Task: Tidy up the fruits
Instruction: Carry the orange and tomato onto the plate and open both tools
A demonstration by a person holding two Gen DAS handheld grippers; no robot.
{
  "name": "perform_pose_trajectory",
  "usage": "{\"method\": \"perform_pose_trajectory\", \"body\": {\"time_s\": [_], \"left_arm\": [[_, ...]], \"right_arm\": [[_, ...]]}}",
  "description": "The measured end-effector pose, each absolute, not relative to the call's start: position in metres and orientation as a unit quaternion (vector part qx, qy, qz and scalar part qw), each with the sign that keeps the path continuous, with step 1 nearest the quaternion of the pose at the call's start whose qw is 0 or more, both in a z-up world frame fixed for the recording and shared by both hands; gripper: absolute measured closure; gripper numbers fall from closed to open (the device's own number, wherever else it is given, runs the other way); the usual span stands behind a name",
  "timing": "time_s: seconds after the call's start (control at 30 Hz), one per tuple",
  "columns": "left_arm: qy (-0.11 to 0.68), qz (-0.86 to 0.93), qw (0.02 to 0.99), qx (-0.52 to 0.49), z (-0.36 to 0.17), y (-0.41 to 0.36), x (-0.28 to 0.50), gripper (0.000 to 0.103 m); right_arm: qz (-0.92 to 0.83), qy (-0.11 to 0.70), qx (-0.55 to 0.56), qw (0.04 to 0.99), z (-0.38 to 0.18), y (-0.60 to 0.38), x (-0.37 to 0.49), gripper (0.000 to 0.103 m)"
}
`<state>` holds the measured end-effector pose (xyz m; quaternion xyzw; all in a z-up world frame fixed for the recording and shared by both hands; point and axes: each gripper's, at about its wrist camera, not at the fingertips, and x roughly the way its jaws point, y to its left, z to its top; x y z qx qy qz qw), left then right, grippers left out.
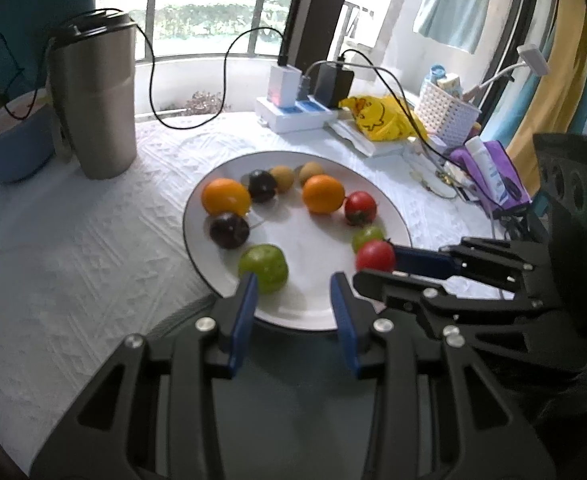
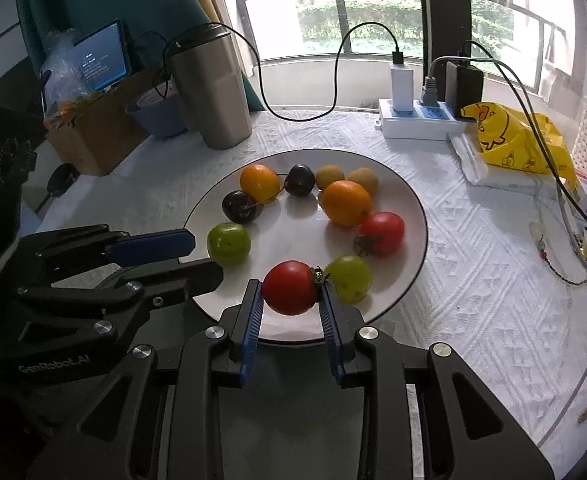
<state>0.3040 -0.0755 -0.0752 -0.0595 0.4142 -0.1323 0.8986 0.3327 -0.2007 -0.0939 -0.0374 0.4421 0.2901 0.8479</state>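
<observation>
A white plate (image 2: 409,208) holds two oranges (image 2: 345,202), two dark plums (image 2: 242,206), two kiwis, a red tomato (image 2: 382,233), a green fruit (image 2: 228,243) and a pale green fruit (image 2: 349,278). My right gripper (image 2: 290,300) is shut on a second red tomato (image 2: 290,288) over the plate's near rim; it also shows in the left wrist view (image 1: 375,255). My left gripper (image 1: 294,286) is open and empty over the plate's (image 1: 229,168) near edge, its left finger beside the green fruit (image 1: 264,267).
A steel tumbler (image 2: 211,92) and a blue bowl (image 2: 155,114) stand at the back left. A power strip (image 2: 417,120) with chargers and cables, a yellow bag (image 2: 521,140) and a white basket (image 1: 447,112) lie at the back right. A white cloth (image 2: 473,280) covers the table.
</observation>
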Motion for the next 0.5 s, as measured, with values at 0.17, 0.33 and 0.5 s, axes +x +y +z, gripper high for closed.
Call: {"method": "perform_pose_trajectory", "body": {"time_s": [0.17,0.33,0.5], "left_arm": [[0.414,-0.131,0.899,-0.064,-0.076,-0.071,0.302,0.064],[0.410,-0.130,0.900,-0.067,-0.074,-0.066,0.298,0.064],[0.403,-0.132,0.903,-0.067,-0.069,-0.065,0.293,0.064]], "right_arm": [[0.290,0.449,-0.040,0.844,-0.098,-0.195,0.334,0.072],[0.284,0.451,-0.044,0.845,-0.097,-0.193,0.333,0.072],[0.280,0.452,-0.048,0.846,-0.095,-0.192,0.329,0.072]]}}
